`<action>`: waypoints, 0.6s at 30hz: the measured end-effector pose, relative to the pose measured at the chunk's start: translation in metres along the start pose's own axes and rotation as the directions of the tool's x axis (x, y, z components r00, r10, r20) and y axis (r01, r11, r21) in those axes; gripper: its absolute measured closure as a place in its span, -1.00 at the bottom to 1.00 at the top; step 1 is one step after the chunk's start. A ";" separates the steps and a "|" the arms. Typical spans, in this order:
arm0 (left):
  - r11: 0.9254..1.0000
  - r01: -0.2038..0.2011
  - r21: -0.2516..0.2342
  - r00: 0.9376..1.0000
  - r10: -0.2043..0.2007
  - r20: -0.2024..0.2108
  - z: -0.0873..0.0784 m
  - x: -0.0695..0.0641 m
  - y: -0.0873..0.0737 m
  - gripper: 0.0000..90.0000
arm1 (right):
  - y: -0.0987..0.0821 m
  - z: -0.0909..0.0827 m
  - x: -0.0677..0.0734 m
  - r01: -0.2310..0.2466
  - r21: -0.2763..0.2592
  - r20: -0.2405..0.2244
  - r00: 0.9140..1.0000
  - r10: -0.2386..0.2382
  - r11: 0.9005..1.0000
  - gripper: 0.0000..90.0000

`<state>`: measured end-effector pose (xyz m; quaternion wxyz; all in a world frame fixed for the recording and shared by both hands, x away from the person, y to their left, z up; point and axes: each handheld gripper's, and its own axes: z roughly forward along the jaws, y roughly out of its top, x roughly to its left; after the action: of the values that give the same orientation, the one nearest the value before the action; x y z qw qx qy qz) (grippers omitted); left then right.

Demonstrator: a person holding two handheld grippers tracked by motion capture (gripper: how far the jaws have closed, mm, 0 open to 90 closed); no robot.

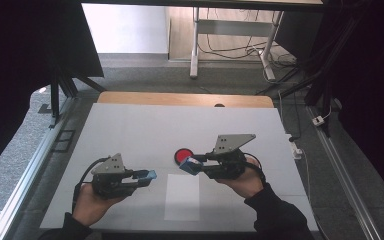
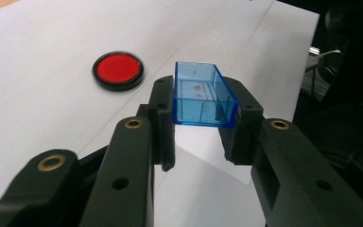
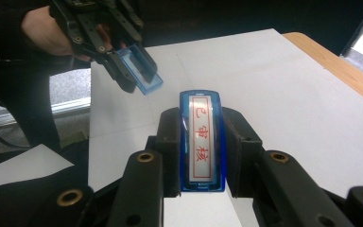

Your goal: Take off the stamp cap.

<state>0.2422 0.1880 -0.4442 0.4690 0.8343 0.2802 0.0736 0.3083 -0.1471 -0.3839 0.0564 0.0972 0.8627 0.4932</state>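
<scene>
My left gripper [image 1: 149, 175] is shut on a clear blue plastic cap [image 1: 147, 174], open side up; in the left gripper view the cap [image 2: 201, 97] sits squeezed between both jaws. My right gripper [image 1: 192, 165] is shut on a blue stamp [image 1: 190, 165]. The right gripper view shows the stamp [image 3: 202, 142], whose white face with red characters is turned up. The two grippers point toward each other above the table, a short gap apart. In the right gripper view, the left gripper [image 3: 132, 66] holds the cap [image 3: 146, 73] beyond the stamp's far end.
A round red ink pad [image 1: 183, 156] with a black rim [image 2: 118, 70] lies on the white mat just behind the right gripper's tip. A white sheet of paper [image 1: 182, 197] lies near the front edge between my hands. The wooden table edge [image 1: 185, 99] runs along the back.
</scene>
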 end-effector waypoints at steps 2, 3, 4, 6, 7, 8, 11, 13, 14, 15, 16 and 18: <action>1.000 0.014 -0.003 1.000 -0.014 -0.012 -0.004 -0.001 -0.004 0.52 | 0.000 0.000 -0.001 -0.001 -0.001 0.006 1.000 0.001 1.000 0.59; 1.000 0.019 -0.005 1.000 -0.019 -0.019 -0.006 -0.002 -0.006 0.52 | 0.000 0.000 -0.001 -0.004 -0.001 0.008 1.000 0.004 1.000 0.59; 1.000 0.021 -0.005 0.999 -0.021 -0.025 -0.008 -0.002 -0.007 0.52 | 0.000 0.000 -0.001 -0.003 0.005 0.015 1.000 0.003 1.000 0.59; 0.999 0.036 -0.006 0.998 -0.036 -0.043 -0.013 -0.003 -0.011 0.52 | -0.001 0.000 -0.002 -0.005 0.005 0.019 1.000 0.005 1.000 0.59; 0.999 0.047 -0.009 0.998 -0.048 -0.046 -0.015 -0.003 -0.013 0.52 | -0.001 0.000 -0.002 -0.006 0.006 0.019 1.000 0.006 1.000 0.59; 0.998 0.055 -0.011 0.997 -0.056 -0.049 -0.017 -0.003 -0.014 0.52 | -0.001 0.000 -0.002 -0.005 0.009 0.022 1.000 0.005 1.000 0.59; 0.997 0.080 -0.018 0.994 -0.081 -0.067 -0.023 -0.003 -0.020 0.52 | -0.002 0.000 -0.002 -0.003 0.013 0.025 1.000 0.003 1.000 0.59; 0.995 0.092 -0.025 0.993 -0.094 -0.075 -0.027 -0.003 -0.024 0.52 | -0.002 0.000 -0.002 0.001 0.016 0.028 1.000 -0.002 1.000 0.59; 0.995 0.100 -0.028 0.991 -0.102 -0.086 -0.029 -0.003 -0.026 0.52 | -0.002 0.001 -0.002 0.001 0.014 0.028 1.000 -0.002 1.000 0.59; 0.994 0.105 -0.029 0.990 -0.107 -0.092 -0.032 -0.004 -0.028 0.52 | -0.002 0.001 -0.002 0.002 0.015 0.032 0.999 -0.002 1.000 0.59; 0.994 0.107 -0.033 0.989 -0.110 -0.098 -0.033 -0.004 -0.029 0.52 | -0.002 0.001 -0.002 0.000 0.016 0.037 0.999 -0.001 1.000 0.59; 0.992 0.123 -0.035 0.986 -0.126 -0.111 -0.037 -0.004 -0.033 0.52 | -0.002 0.001 -0.002 -0.004 0.017 0.044 0.999 0.003 1.000 0.59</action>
<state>0.2112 0.2267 -0.4504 0.4679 0.8029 0.3568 0.0951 0.3104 -0.1481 -0.3858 0.0738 0.1100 0.8652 0.4836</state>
